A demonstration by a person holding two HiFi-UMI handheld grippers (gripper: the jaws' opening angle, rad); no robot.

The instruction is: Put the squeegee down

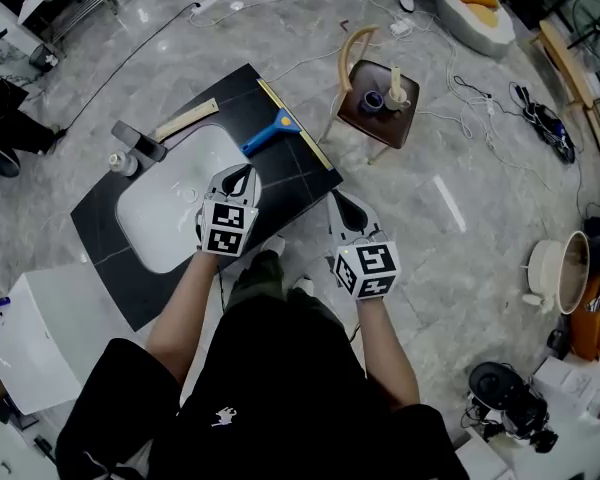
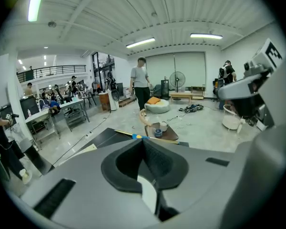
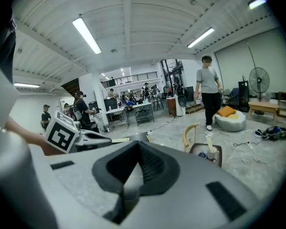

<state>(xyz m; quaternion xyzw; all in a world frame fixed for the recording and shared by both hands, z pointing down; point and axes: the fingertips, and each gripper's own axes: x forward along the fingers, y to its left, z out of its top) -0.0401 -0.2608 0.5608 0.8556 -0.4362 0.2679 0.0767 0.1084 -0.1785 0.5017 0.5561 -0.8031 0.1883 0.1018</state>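
The squeegee (image 1: pixel 268 131), with a blue handle and a long yellow blade, lies flat on the black counter (image 1: pixel 300 173) to the right of the white sink (image 1: pixel 170 203). Nothing holds it. In the left gripper view the squeegee (image 2: pixel 139 137) shows just past the jaws on the counter's far edge. My left gripper (image 1: pixel 242 176) hangs over the sink's right rim, shut and empty; the left gripper (image 2: pixel 144 144) has its jaws together. My right gripper (image 1: pixel 341 205) is off the counter's right corner, above the floor. Seen in its own view, the right gripper (image 3: pixel 136 148) is shut with nothing in it.
A wooden strip (image 1: pixel 187 121), a black tap (image 1: pixel 140 141) and a small bottle (image 1: pixel 122 163) sit by the sink's far side. A chair (image 1: pixel 378 103) with cups stands beyond the counter. A white box (image 1: pixel 35 338) is at lower left. Cables cross the floor; a person (image 2: pixel 141 82) stands far off.
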